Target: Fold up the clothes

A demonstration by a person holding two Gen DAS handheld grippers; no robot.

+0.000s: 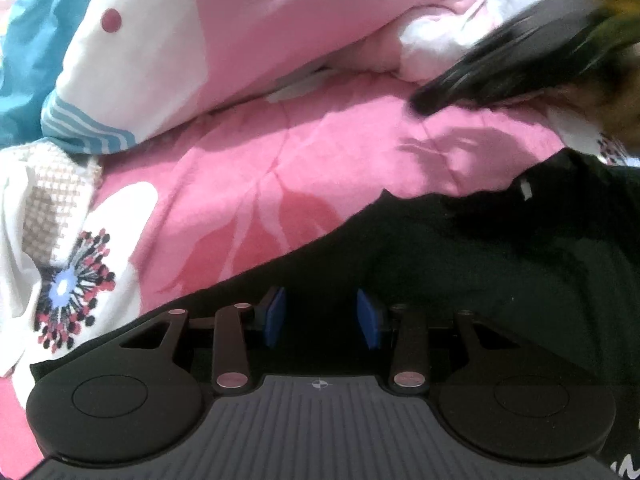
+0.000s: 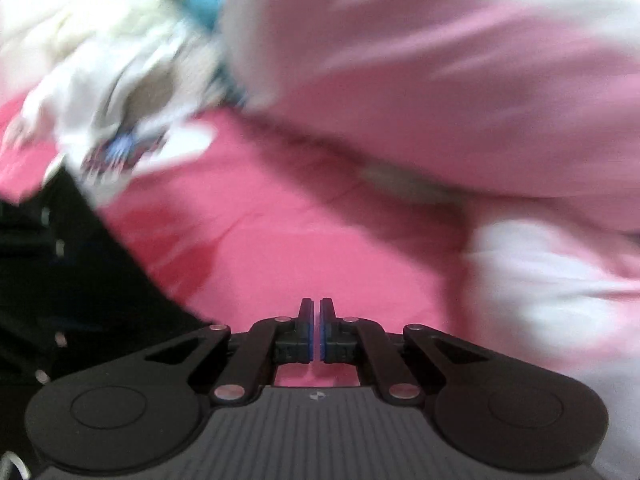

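While the right gripper (image 2: 316, 330), pressed together on nothing, is blurring over the pink floral bedspread (image 2: 280, 240), the left gripper (image 1: 320, 316) is hovering spread above the black garment (image 1: 480, 260), seemingly to pinch its edge.

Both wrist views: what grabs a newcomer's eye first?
The bright pink floral bedspread fills the middle of both views, with a pale pink quilt heaped along its far side. A black garment spreads under the left gripper, jaws open; the right gripper sits shut over bare bedspread, in a badly blurred view.
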